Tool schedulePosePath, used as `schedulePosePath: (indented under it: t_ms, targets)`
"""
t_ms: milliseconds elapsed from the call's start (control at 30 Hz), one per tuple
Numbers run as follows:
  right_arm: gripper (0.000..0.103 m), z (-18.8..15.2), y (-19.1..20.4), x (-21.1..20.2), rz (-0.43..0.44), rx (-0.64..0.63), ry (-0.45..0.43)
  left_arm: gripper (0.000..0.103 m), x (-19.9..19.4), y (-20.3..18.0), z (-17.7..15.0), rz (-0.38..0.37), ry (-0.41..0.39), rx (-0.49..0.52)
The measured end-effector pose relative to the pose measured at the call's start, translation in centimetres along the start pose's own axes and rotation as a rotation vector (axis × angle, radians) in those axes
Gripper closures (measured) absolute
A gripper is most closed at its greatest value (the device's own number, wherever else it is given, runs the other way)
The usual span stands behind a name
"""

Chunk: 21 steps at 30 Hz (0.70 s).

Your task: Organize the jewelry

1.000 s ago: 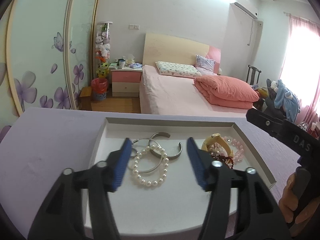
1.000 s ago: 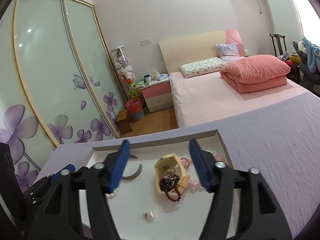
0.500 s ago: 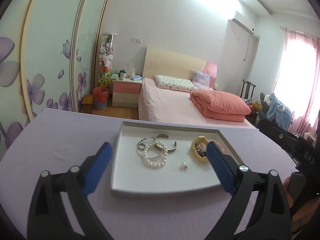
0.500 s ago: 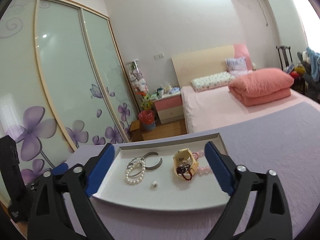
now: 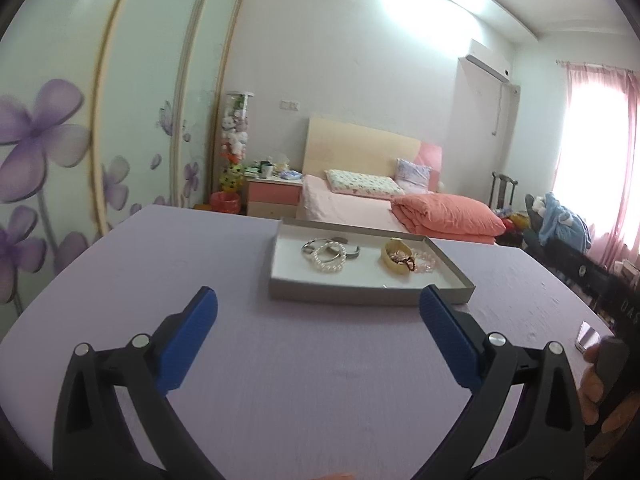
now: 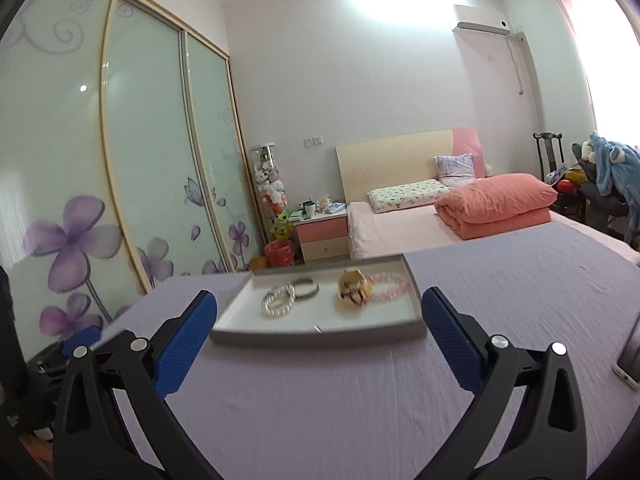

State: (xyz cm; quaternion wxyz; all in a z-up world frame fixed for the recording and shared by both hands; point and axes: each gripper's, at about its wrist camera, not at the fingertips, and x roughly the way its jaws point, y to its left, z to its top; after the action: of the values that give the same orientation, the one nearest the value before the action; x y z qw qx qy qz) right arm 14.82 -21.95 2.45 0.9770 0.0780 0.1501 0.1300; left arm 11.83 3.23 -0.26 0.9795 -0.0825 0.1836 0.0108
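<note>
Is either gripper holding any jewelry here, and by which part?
Nothing is held. The left gripper and right gripper stand open and empty, short of the tray.

Bare lavender tabletop (image 5: 328, 368) from near edge to tray (image 5: 360, 295) at 12 o'clock, raised tray rim the only barrier ahead, phone (image 6: 629, 354) lying at 3 o'clock near right edge, open cloth at 9 o'clock, bracelets crowding tray's far half.

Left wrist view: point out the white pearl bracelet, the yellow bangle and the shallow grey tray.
White pearl bracelet (image 5: 329, 261), left wrist view, on its near bead loop.
Yellow bangle (image 5: 391, 263), left wrist view, on its near rim.
Shallow grey tray (image 5: 360, 295), left wrist view, on its near outer wall.
</note>
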Motion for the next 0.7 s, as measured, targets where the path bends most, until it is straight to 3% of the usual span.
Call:
schedulePosePath:
  t_ms: [200,333,533,700]
  targets:
    - [0.002,-2.7,1.1,-2.3,-0.051,-0.047,-0.004,0.004,-3.5,0.8,-1.9,0.041,-0.061,-0.043]
    - [0.002,-3.7,1.8,-4.1,-0.08,-0.097,-0.044,0.004,-6.3,0.4,-2.9,0.071,-0.117,-0.013]
    - [0.002,-4.9,2.0,-6.0,-0.106,-0.114,-0.097,0.004,-8.9,-0.5,-3.5,0.044,-0.159,0.038]
    - [0.002,-5.8,1.7,-6.5,-0.094,-0.082,-0.086,0.004,-9.6,-0.6,-3.9,0.047,-0.171,0.045]
